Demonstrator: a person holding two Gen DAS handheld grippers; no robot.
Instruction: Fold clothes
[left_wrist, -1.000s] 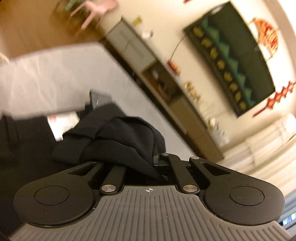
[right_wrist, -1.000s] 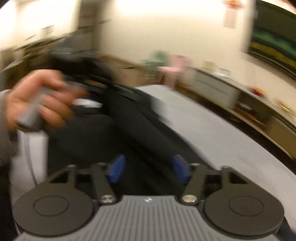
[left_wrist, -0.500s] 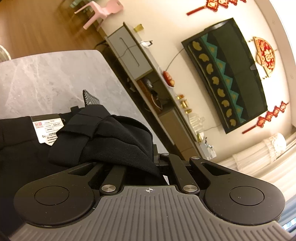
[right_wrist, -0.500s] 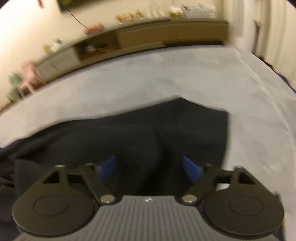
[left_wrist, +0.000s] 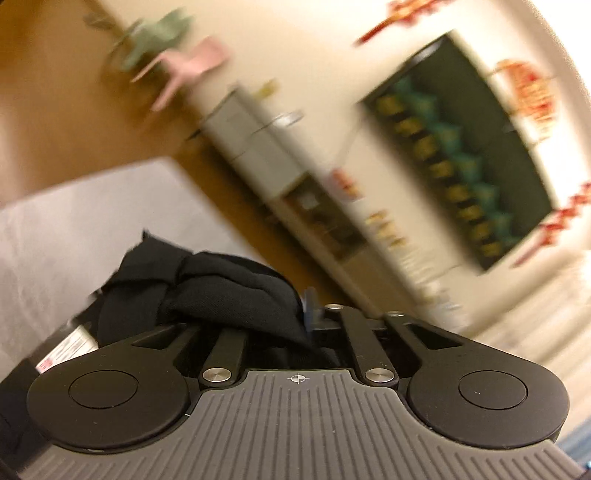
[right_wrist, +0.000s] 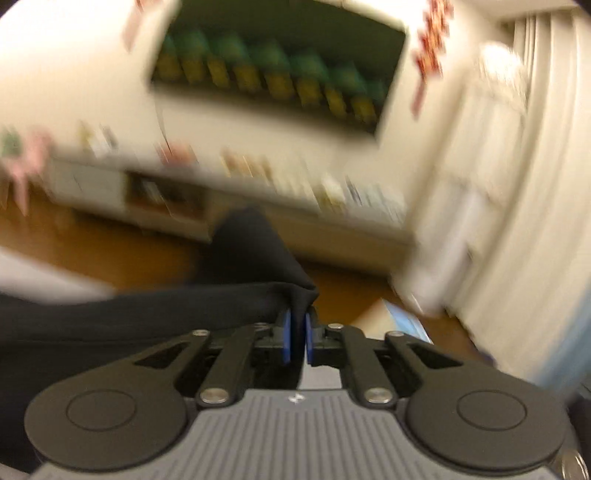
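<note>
A: Start close in. The right tongs (right_wrist: 295, 341) have their blue pads (right_wrist: 285, 341) nearly together and closing, with a corner of the black garment (right_wrist: 258, 295) between them. It looks pinched, cloth bunched above the pads.

B: And the left tongs (left_wrist: 280, 325)?

A: Mostly buried. A wad of the same black garment (left_wrist: 221, 291) lies over them; only a sliver of one blue pad (left_wrist: 308, 306) shows. The jaws are opening, and I can't tell whether the pads are pressing on the cloth.

B: Where's the rest of it?

A: Draped low at the left of both views, with a white label (left_wrist: 66, 350) showing. It trails down towards the pale grey desk (left_wrist: 74, 221). Further off are wood floor, a low TV cabinet (left_wrist: 266, 155), a pink chair (left_wrist: 184, 70) and a dark TV (left_wrist: 461, 155) on the wall, all smeared by blur.

B: What could go wrong?

A: If the left jaws part while that wad hangs on them, it may slide off and collapse in a heap. And the right holds only a thin corner, so I'd guess a quick tug could slip it out or skew the fold
</note>
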